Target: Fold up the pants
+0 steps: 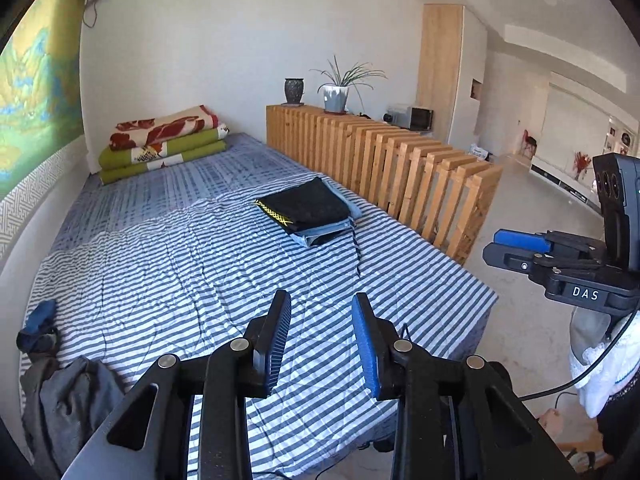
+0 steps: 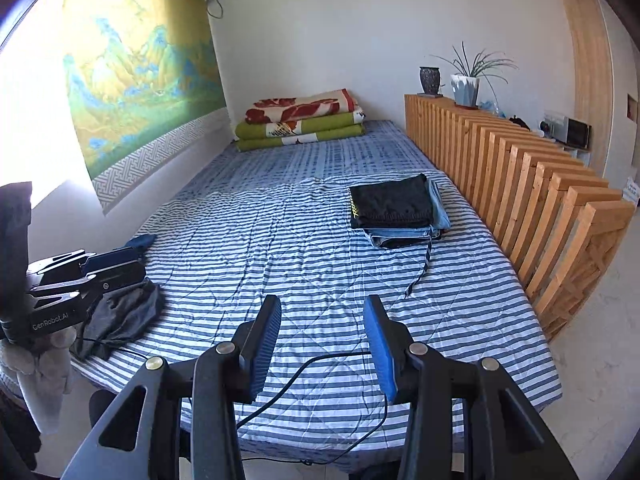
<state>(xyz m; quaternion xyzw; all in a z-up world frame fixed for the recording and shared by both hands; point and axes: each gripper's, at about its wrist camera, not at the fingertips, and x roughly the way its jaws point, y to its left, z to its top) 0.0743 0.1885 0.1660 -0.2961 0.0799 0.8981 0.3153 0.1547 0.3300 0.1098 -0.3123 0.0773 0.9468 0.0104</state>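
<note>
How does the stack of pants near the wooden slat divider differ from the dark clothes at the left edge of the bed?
The folded stack of pants is squared and flat, black on top of light blue denim; the crumpled grey clothes lie in a loose, unfolded heap. The stack sits by the wooden slat divider, the heap at the opposite edge. Both rest on the striped bedsheet.

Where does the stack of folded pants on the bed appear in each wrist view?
Left wrist view: stack of folded pants lies right of centre, near the slatted wooden divider.
Right wrist view: stack of folded pants lies right of centre, again beside the divider.
Shared landmark: the folded blankets at the bed's far end.
</note>
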